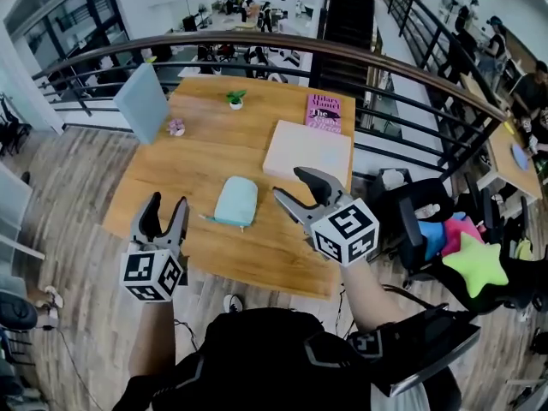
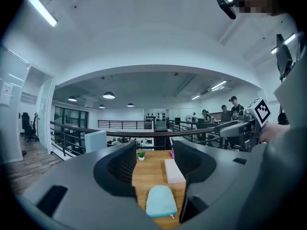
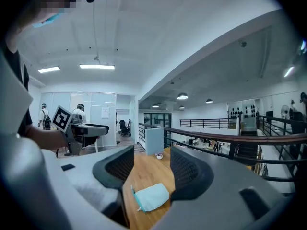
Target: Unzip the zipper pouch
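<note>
A light blue zipper pouch [image 1: 235, 201] lies flat near the middle of the wooden table [image 1: 197, 152], its zipper edge toward the front. My left gripper [image 1: 163, 215] hovers open above the table's front left edge, left of the pouch. My right gripper [image 1: 301, 188] hangs open just right of the pouch, above the table. Neither touches it. In the left gripper view the pouch [image 2: 160, 201] lies below, between the jaws of that gripper [image 2: 153, 169]. The right gripper view frames the pouch [image 3: 151, 197] under its open jaws [image 3: 149, 169].
On the table stand a white flat box [image 1: 309, 151], a pink book [image 1: 324, 112], a small potted plant [image 1: 235, 99], a tiny pink pot [image 1: 175, 127] and a pale blue upright panel [image 1: 141, 103]. A curved railing [image 1: 342, 54] runs behind. An office chair with coloured cushions [image 1: 458, 247] stands right.
</note>
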Motion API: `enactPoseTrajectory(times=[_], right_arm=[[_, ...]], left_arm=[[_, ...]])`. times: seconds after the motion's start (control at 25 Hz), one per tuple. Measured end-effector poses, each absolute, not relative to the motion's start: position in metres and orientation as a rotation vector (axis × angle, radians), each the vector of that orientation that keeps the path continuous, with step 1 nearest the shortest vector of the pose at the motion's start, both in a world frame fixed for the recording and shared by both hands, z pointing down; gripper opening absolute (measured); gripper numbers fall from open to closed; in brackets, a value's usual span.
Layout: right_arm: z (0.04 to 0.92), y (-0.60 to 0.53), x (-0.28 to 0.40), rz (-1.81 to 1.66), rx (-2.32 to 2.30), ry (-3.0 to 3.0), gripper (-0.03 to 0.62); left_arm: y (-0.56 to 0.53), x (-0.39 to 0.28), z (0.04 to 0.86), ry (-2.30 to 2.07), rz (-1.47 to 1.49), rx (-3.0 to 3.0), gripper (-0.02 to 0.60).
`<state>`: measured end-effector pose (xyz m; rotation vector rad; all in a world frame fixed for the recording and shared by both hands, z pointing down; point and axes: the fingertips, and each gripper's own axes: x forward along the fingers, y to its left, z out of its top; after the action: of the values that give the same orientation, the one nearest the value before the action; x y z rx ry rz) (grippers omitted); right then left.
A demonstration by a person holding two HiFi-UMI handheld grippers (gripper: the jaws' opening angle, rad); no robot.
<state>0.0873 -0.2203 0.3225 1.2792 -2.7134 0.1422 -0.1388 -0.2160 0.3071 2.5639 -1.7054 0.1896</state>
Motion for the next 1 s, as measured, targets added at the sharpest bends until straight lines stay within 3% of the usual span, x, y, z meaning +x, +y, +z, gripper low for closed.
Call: enactPoseTrajectory(times=[0.4, 1.0], right_arm=[[0.333, -0.258, 0.026, 0.166, 1.392, -2.609, 0.242], [0.435, -0.29, 0.021, 0.357, 1.308, -2.492, 0.23]], left_arm=[[-0.279, -0.2, 0.315, -1.504, 0.188, 2.669, 0.261], [-0.307, -0.168, 0.425, -1.141, 0.397, 2.677, 0.258]])
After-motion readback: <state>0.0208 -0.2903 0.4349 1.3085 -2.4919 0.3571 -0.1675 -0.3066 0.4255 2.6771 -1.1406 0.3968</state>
